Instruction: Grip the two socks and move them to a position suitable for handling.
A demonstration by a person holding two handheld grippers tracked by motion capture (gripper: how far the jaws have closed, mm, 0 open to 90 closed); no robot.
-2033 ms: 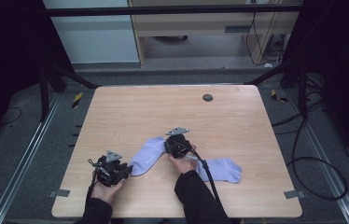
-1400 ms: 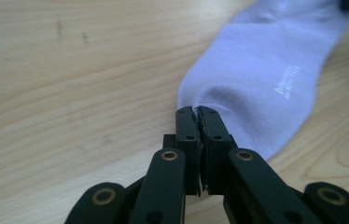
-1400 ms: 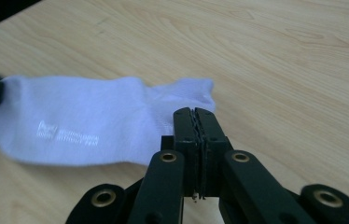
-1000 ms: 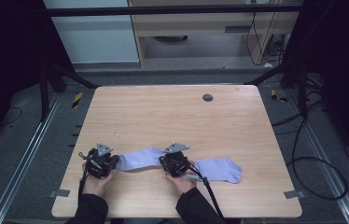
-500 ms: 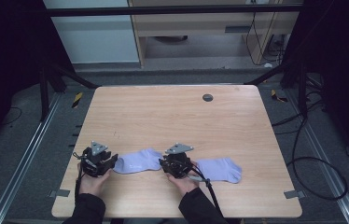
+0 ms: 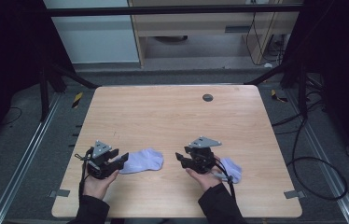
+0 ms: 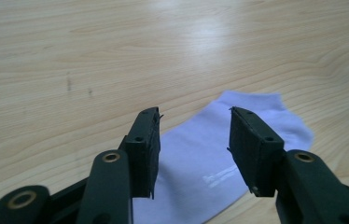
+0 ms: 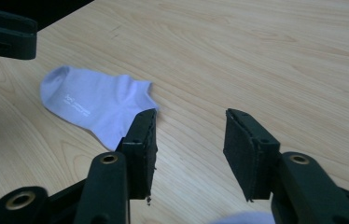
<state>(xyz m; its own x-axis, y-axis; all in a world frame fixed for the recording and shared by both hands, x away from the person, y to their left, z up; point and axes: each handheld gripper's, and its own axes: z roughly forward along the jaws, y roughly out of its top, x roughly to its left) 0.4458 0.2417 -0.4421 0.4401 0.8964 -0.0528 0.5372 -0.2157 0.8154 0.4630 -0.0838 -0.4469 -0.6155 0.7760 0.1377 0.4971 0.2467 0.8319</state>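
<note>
A pale lilac sock [image 6: 143, 161] lies flat on the wooden table [image 6: 172, 116] near its front left. My left gripper [image 6: 122, 159] hovers at the sock's left end; its jaws have just been opening and stand apart above the sock [image 7: 219, 154], not pressing it. In its own view the left gripper [image 7: 194, 114] is open. My right gripper [image 6: 180, 158] points left at bare wood to the right of that sock [image 8: 93, 100]. Its jaws have also just been opening, and the right gripper [image 8: 190, 114] holds nothing. A second lilac sock [image 6: 231, 169] lies partly under the right hand.
A small dark round disc [image 6: 207, 97] sits near the table's far edge. Black frame bars and cables surround the table. The left gripper's jaw [image 8: 4, 32] shows at the top left of the right gripper view.
Both grippers have opened and let go of the left sock, which now lies flat. The right gripper has lifted and moved right, away from it. The left gripper has risen slightly.
</note>
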